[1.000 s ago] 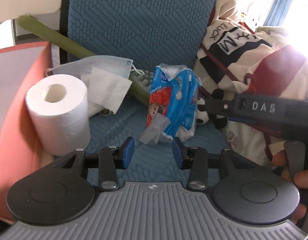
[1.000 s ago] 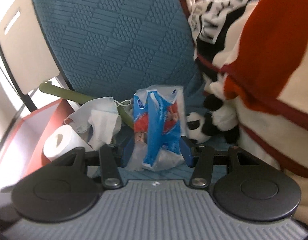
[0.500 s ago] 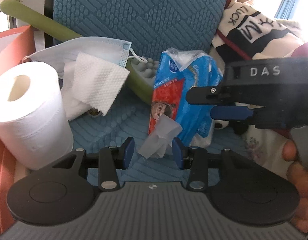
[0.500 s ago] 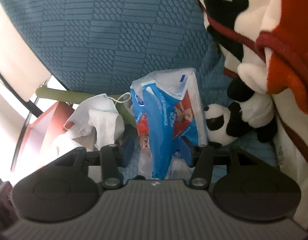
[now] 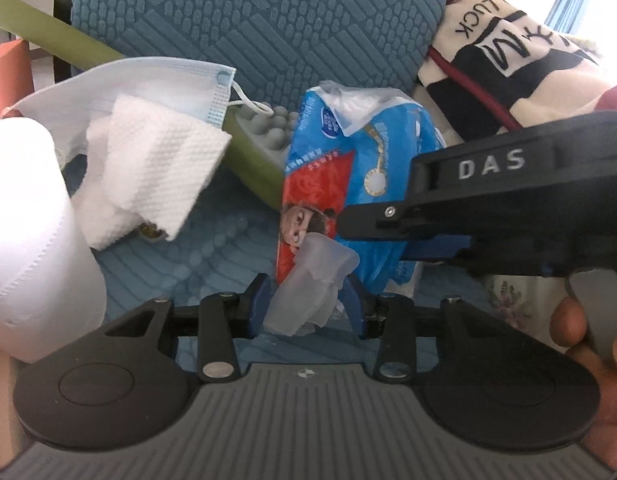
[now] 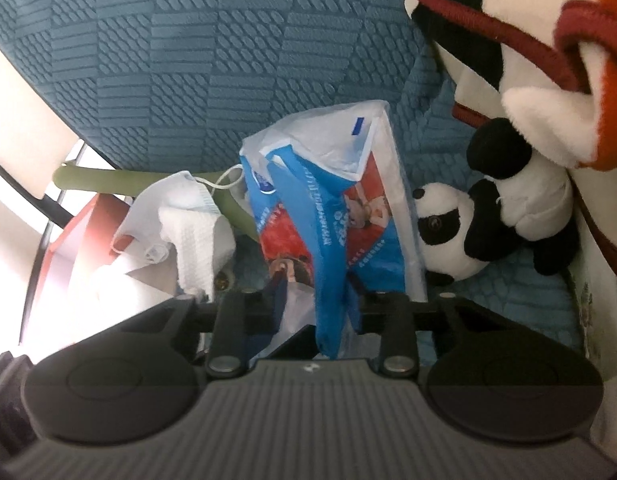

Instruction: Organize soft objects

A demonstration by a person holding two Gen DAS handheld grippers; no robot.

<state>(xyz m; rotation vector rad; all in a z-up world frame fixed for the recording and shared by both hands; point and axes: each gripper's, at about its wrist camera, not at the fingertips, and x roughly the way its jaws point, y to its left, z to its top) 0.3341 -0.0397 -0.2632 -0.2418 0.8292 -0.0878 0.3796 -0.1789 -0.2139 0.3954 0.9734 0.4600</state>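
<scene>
Tissue pack (image 5: 328, 184), blue and red plastic, stands upright on the blue cushion (image 5: 196, 240), and both my grippers are at it. My right gripper (image 6: 314, 300) has its blue fingers (image 6: 279, 300) pressed in on the lower part of the pack, the wrapper creased between them, so I am holding it there. From the left wrist camera I see that same right gripper as a black body marked DAS reaching in from the right against the pack's side, with my right hand (image 5: 588, 340) on its handle.

My left gripper (image 5: 304, 304) sits low in front of the pack. Its fingers (image 5: 256, 308) stand a narrow gap apart, and a loose flap of clear plastic (image 5: 308, 280) from the pack's bottom hangs between them; I cannot tell whether they pinch it.

To the left of the pack lie a folded paper towel (image 5: 156, 176) and a pale blue face mask (image 5: 120, 92) draped over it, with a toilet roll (image 5: 32, 240) nearer still at the left edge. A green stick (image 5: 68, 48) runs behind them against the cushion back.

On the pack's right, just beside it, a small panda toy (image 6: 448, 236) lies on the cushion, under a red, white and black blanket (image 6: 548, 40). A red box (image 6: 76, 236) sits at the far left.
</scene>
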